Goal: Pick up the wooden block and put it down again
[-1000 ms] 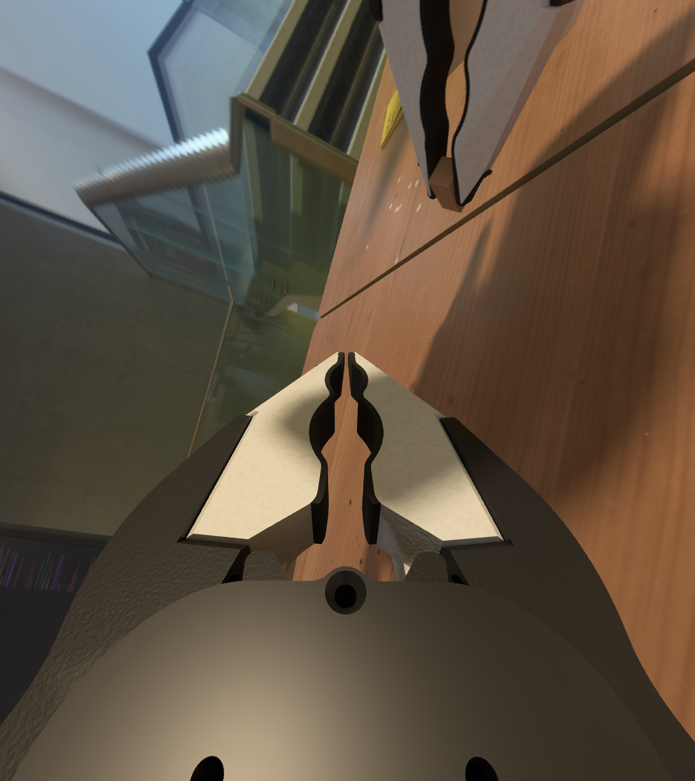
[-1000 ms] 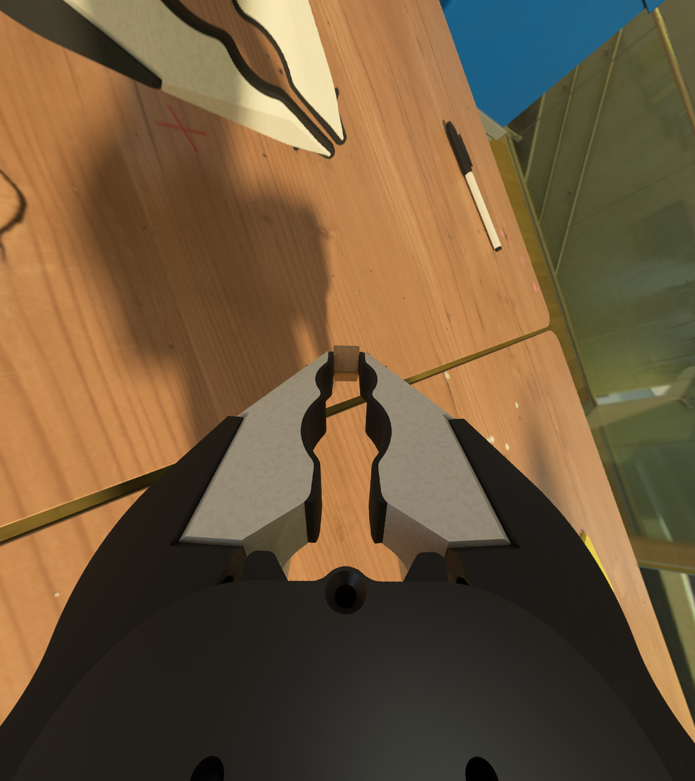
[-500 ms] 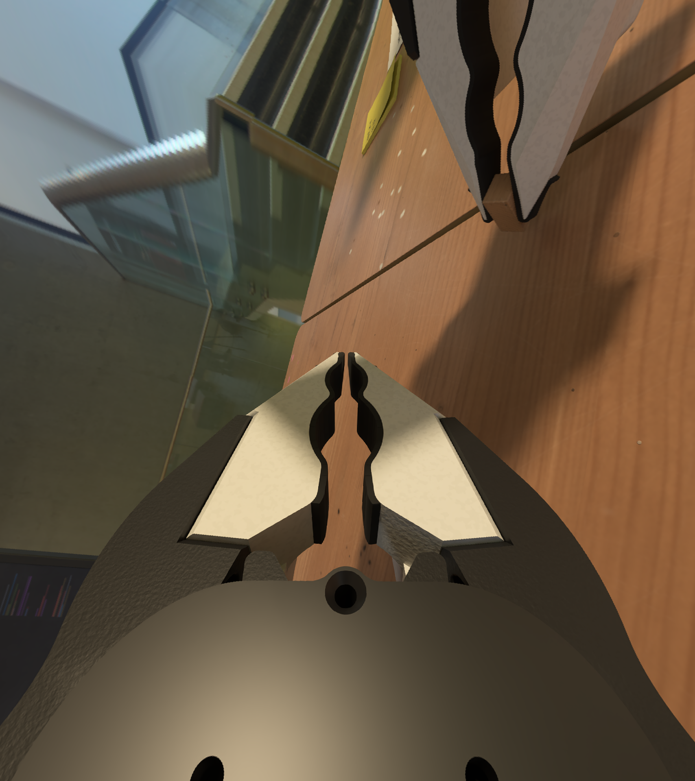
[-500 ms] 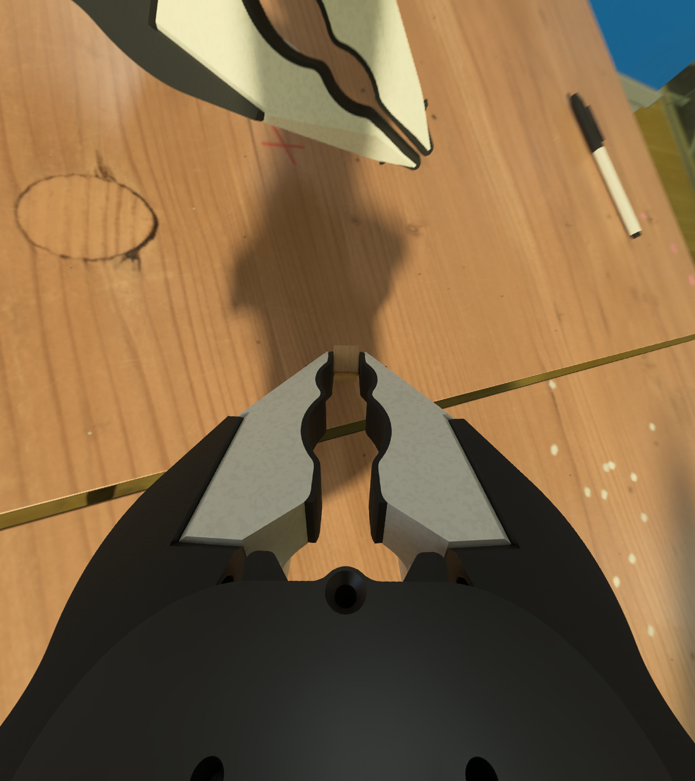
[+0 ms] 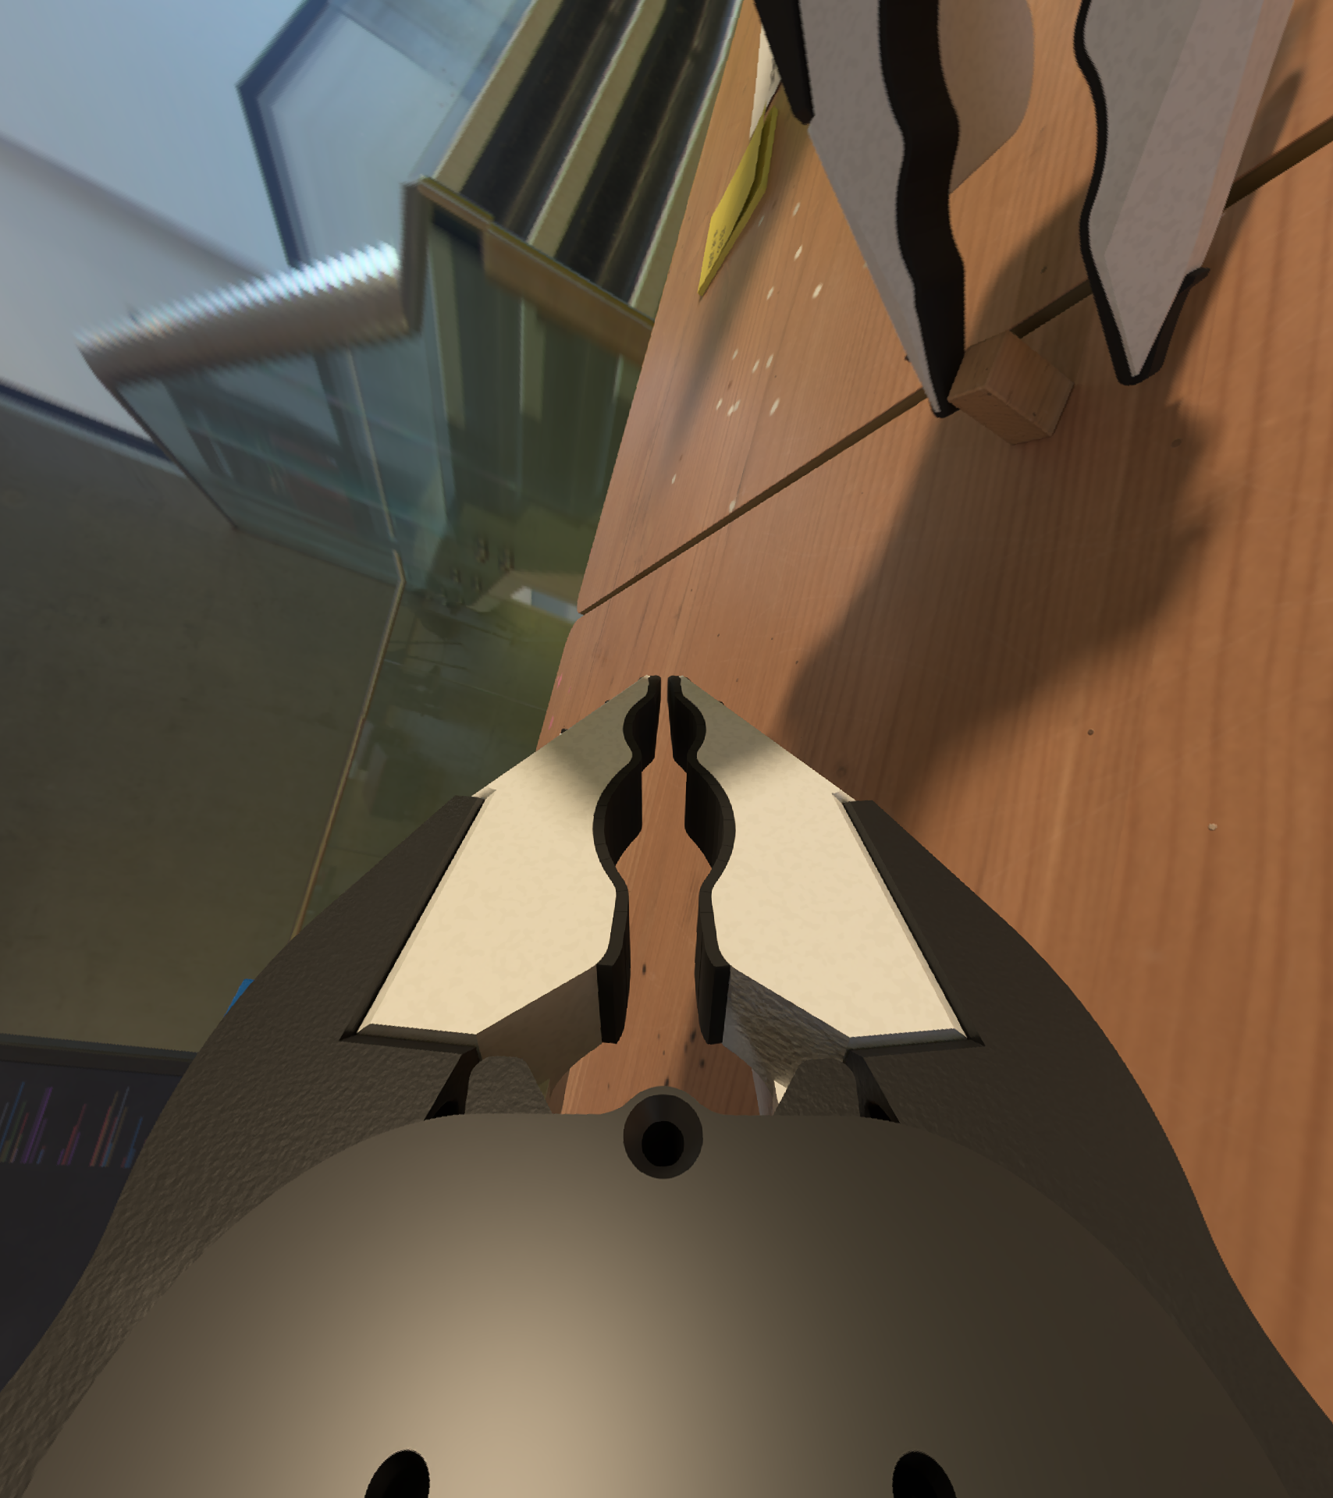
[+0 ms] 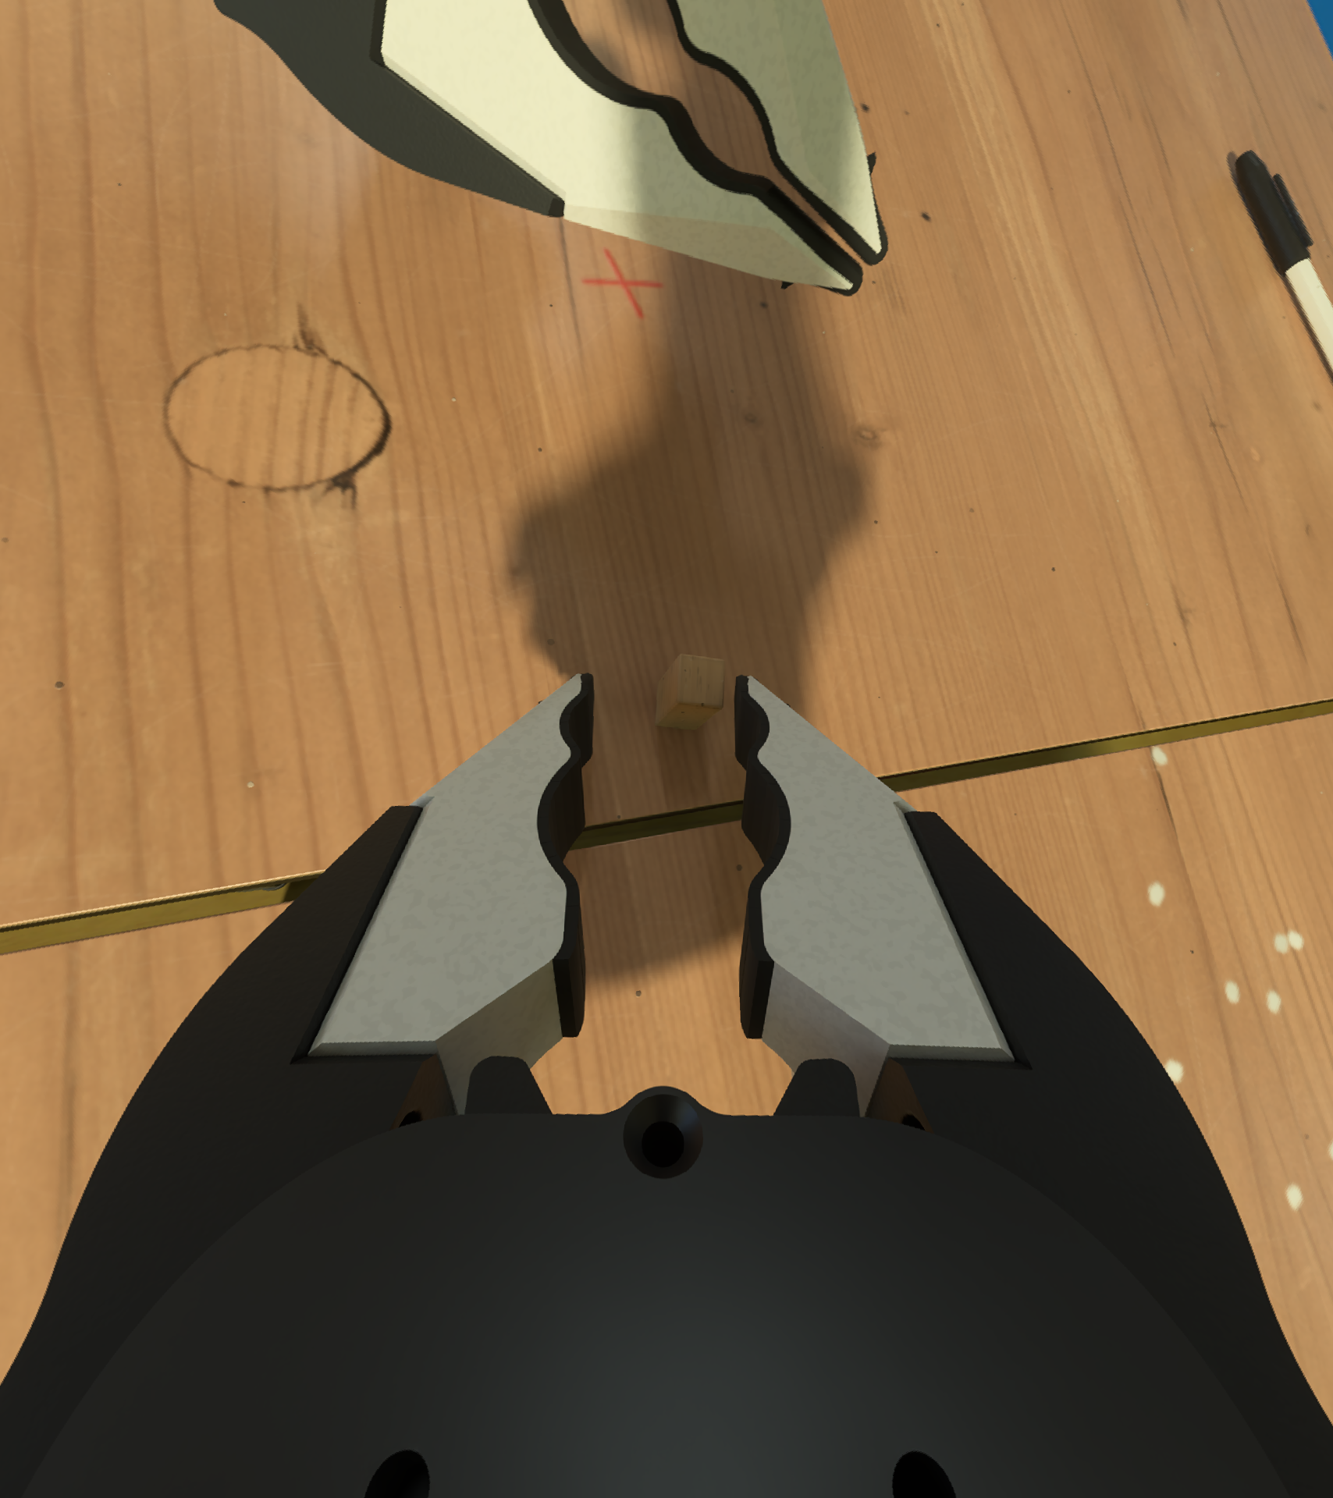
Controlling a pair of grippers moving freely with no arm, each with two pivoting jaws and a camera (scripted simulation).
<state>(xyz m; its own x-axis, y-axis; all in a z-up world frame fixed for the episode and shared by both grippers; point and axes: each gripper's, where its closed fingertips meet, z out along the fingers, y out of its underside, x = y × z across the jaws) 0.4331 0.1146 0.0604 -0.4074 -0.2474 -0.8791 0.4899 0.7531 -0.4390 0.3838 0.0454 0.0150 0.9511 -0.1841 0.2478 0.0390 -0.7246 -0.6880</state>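
A wooden block (image 6: 692,691) rests on the seamed wooden table (image 6: 1052,567) between the right gripper's (image 6: 662,689) parted, empty jaws; the left gripper (image 5: 663,681) is nearly closed, empty, beside glass walls (image 5: 371,438).

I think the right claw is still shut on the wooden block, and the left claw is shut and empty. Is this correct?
Not quite. The right claw is open: the right wrist view shows its jaws apart, with the block lying free on the table between the tips. The left claw is shut and empty, as you say.
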